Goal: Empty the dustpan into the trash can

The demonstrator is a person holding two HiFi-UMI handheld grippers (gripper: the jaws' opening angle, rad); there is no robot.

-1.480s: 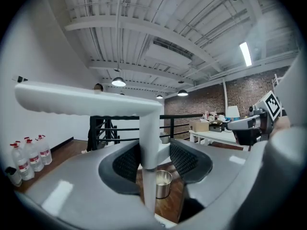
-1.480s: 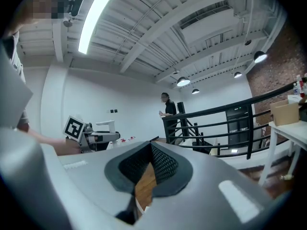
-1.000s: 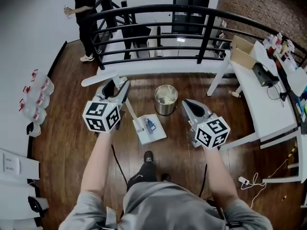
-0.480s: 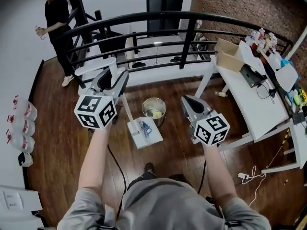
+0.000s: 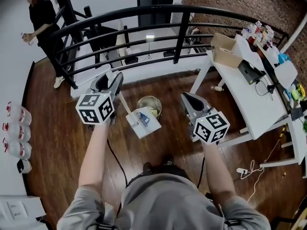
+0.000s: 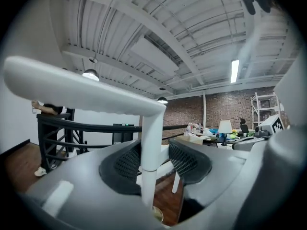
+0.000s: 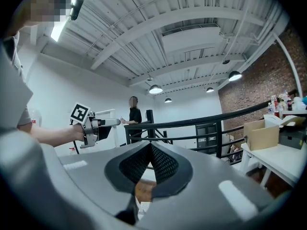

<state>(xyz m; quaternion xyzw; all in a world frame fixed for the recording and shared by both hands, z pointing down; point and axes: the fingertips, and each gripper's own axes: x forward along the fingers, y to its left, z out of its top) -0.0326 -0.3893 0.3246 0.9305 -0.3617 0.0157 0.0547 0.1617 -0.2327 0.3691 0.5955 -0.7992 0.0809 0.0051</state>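
Holding the white dustpan [image 5: 146,126] by its long thin handle, the left gripper [image 6: 149,163] is squeezing the stick between its two dark pads. Its jaws are clamped on the handle and are standing partly apart around it. In the left gripper view the handle is running almost straight up between the pads. Its wide white top bar [image 6: 72,87] is sticking out to the left above them. In the head view the pan part is hanging low over the brown wooden floor [image 5: 62,138], tipped on a slant. Its far edge is lying over the near rim of the shiny metal trash can [image 5: 152,101], but whether the two are touching cannot be told. Something small with blue on it is lying in the pan, and pale bits are lying inside the can. The right gripper [image 7: 150,163] is hovering to the right of the can, apart from it. Its jaws are pressed together with nothing between them. A black railing [image 5: 182,37] is curving behind the can, and a person [image 5: 41,23] in dark clothes is standing beside it at the far left. A white table [image 5: 261,104] is standing on the right with an open cardboard box [image 5: 225,51] on it. Clear jugs with red caps [image 5: 17,131] are lined up along the left wall.
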